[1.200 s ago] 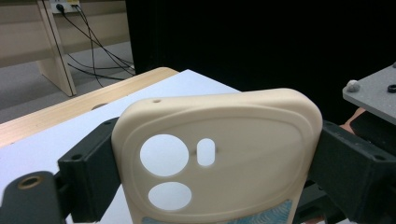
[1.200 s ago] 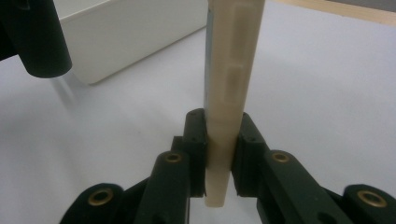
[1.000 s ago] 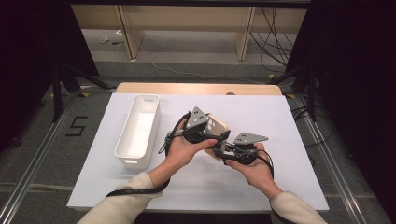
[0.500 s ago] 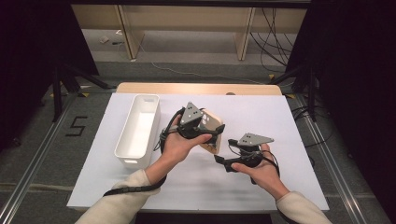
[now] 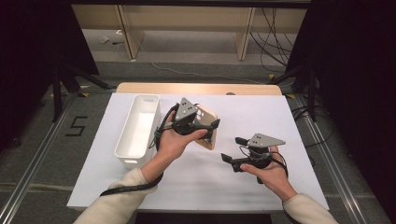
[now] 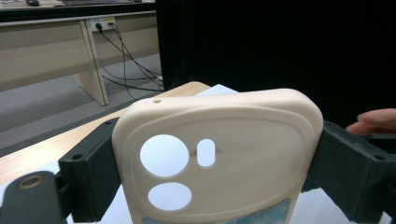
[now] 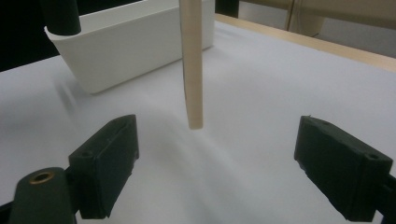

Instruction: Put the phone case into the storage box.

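Across the middle of the high view lies a white surface [image 5: 280,116], wooden edge showing along its far side, dark floor and cables beyond at the top of the frame. Left of centre stands a long white bin [image 5: 137,128], open-topped, nothing seen inside, its near end just beside the left forearm. Nothing between the two hands but bare white sheet. Just right of the bin, centre of the frame, sits the left tool [image 5: 211,132], lifted off the surface and clamped on a cream phone case [image 5: 208,133], the case tilted and clear of the sheet. In the left gripper view the phone case [image 6: 219,158] fills the lower centre, camera cut-outs facing the lens, a patterned blue strip at its bottom edge, both black jaws pressed flat against its long sides. Lower right of centre in the high view rests the right tool [image 5: 233,151], held low over the surface, apart from the case, jaws pointing toward it. Jaws of that tool just opened, now spread wide, nothing between the pads. In the right gripper view the right tool [image 7: 217,163] shows its jaws at the lower left and lower right corners, with the phone case [image 7: 192,60] hanging edge-on in the upper centre, its lower corner above and beyond the gap, touching neither jaw. Behind the case, in the upper left of that view, the white bin [image 7: 130,42] stands on the sheet, near but apart.
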Demonstrator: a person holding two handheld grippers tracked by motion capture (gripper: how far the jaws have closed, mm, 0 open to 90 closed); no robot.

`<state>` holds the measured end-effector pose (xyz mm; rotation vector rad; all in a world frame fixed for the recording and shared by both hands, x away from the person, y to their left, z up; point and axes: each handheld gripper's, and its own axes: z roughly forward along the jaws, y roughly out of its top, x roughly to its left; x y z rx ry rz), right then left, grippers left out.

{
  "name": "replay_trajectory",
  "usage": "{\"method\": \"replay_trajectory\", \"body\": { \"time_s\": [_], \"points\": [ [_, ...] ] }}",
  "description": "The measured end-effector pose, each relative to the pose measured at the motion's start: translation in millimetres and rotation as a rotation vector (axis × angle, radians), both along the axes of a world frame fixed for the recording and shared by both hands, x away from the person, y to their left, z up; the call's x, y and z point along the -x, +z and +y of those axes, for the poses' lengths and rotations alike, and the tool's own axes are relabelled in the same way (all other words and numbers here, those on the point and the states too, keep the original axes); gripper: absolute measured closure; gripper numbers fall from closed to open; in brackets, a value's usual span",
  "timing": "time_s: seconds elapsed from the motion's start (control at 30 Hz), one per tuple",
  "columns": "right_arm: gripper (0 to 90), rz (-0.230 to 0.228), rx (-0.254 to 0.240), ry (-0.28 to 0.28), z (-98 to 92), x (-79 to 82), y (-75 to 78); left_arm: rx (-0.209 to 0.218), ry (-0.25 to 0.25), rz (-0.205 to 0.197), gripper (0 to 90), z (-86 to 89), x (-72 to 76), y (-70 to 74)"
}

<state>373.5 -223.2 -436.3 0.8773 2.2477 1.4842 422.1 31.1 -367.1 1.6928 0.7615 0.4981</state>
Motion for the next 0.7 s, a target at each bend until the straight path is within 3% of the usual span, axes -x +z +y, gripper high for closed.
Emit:
{"method": "replay_trajectory", "body": {
  "time_s": [0.53,0.7],
  "points": [
    [13.3,-0.026,-0.018,-0.025,-19.3,12.5,3.3,0.013,0.07,-0.012,10.7,18.3,-6.1,12.8],
    [13.3,-0.031,-0.019,-0.029,-25.5,14.4,3.4,0.009,0.09,0.0,10.7,23.8,-9.0,14.7]
  ]
}}
